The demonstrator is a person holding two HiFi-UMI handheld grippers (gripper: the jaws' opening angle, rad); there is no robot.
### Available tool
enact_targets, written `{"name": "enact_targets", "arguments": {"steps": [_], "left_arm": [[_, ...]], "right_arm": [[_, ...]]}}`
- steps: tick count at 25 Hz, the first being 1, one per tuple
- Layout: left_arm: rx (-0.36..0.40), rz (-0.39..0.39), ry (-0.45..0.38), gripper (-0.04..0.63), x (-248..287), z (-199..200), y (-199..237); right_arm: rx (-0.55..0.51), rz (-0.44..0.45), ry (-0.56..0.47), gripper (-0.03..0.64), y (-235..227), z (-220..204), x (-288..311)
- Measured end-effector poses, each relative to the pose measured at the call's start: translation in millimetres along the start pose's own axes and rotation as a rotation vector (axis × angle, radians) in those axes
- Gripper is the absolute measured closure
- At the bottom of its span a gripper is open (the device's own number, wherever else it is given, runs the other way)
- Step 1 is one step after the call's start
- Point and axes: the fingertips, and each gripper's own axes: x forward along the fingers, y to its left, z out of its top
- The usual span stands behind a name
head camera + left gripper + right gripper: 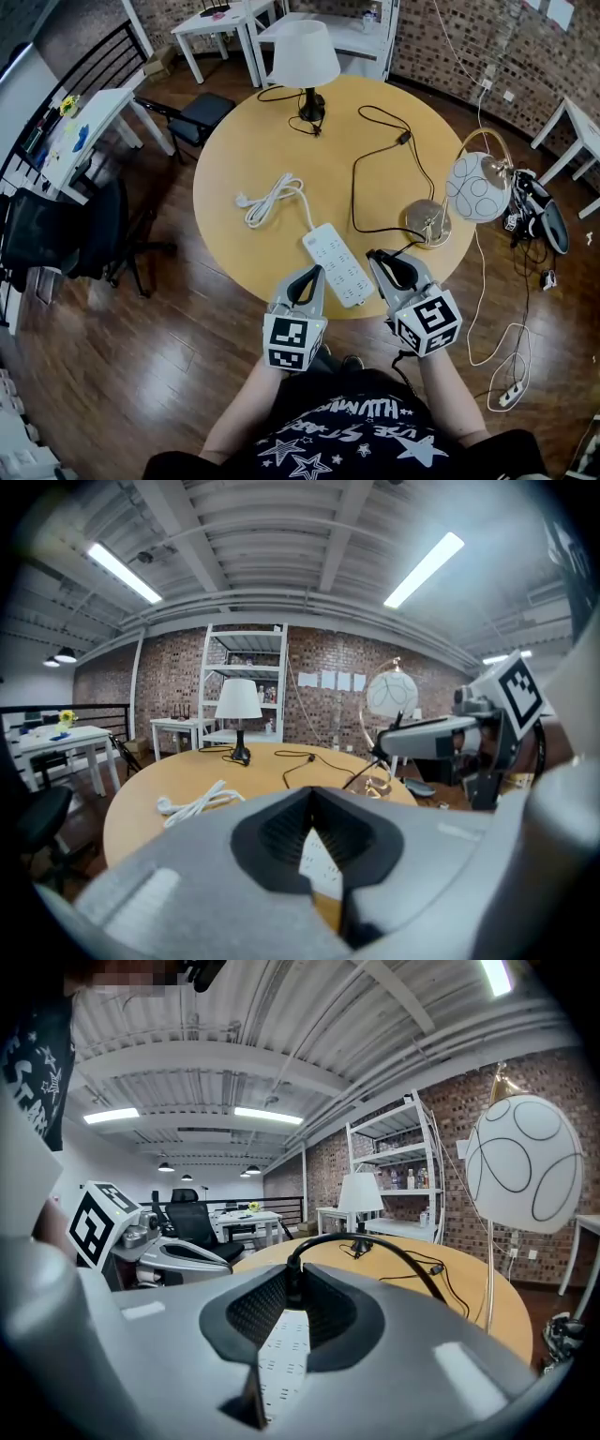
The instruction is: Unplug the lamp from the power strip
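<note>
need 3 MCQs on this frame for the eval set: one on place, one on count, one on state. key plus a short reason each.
1. Where does the power strip lie?
A. on the floor
B. on the table, by its near edge
C. on a shelf

2. How many lamps stand on the table?
A. one
B. four
C. two

3. The right gripper is:
A. shut on a black plug
B. open and empty
C. shut on a lampshade

Key:
1 B, the head view shows it on the wood close to the person.
2 C, the white-shade lamp and the globe lamp.
3 A, its pads clamp the plug, with the cord arching out.
</note>
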Motion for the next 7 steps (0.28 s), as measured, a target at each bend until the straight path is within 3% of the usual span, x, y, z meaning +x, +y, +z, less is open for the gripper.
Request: {"name": "enact_targets", "arguments": {"steps": [7], "left_arm": [[-0.007, 0.012, 0.012, 0.592, -4.5, -4.9, 1.1]], "right_arm": [[-0.004, 0.007, 0.009, 0.563, 7.3, -5.0, -0.7]]}}
